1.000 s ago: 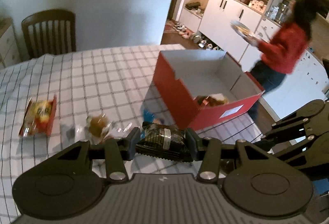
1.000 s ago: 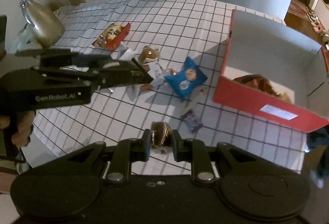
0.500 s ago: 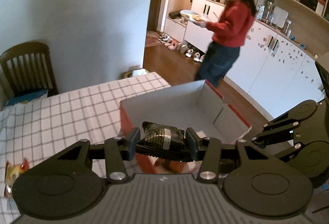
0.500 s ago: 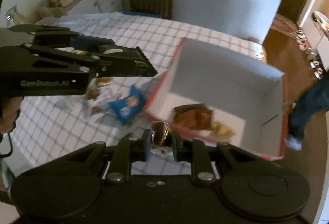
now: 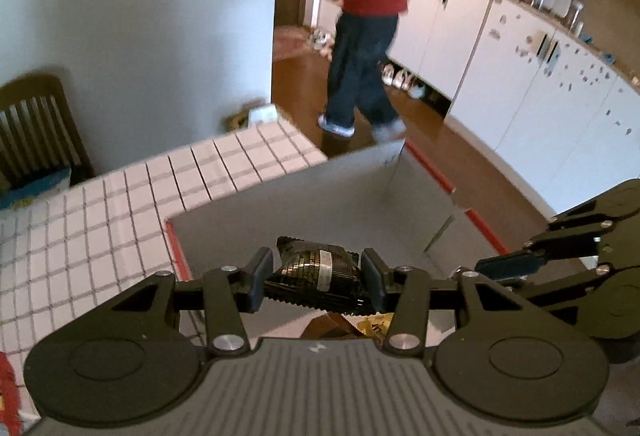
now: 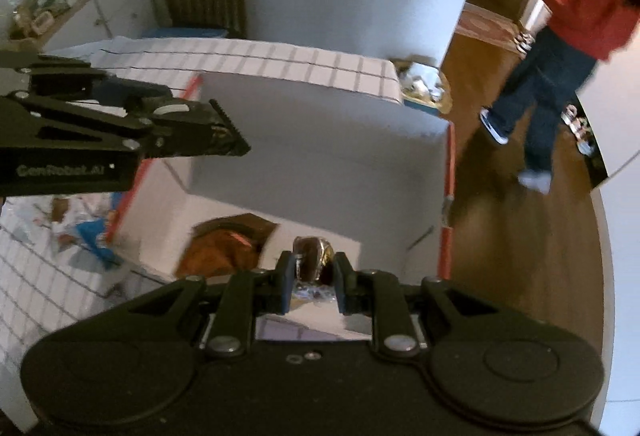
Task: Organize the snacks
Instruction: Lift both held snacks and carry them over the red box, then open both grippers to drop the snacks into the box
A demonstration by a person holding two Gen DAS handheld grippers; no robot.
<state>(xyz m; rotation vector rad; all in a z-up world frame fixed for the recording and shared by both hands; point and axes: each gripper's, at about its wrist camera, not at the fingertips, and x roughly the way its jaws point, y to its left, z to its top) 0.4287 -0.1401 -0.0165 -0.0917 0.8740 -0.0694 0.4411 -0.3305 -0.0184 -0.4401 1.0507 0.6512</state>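
Above the red box (image 5: pixel 436 172), the left gripper (image 5: pixel 318 274) clamps a black packet (image 5: pixel 316 270), while at its 3 o'clock the right gripper (image 6: pixel 312 278) pinches a brown sweet (image 6: pixel 310 256).

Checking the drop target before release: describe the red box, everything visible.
The red box is an open-topped cardboard carton, red outside with a red top edge, plain pale grey-white inside. Its walls stand upright, with a folded flap crease at the far corner. It sits on the checked tablecloth near the table's edge by the wooden floor. On its floor lie an orange-brown snack packet and something yellowish, partly hidden. Both tools hover over the opening; neither visibly touches it.
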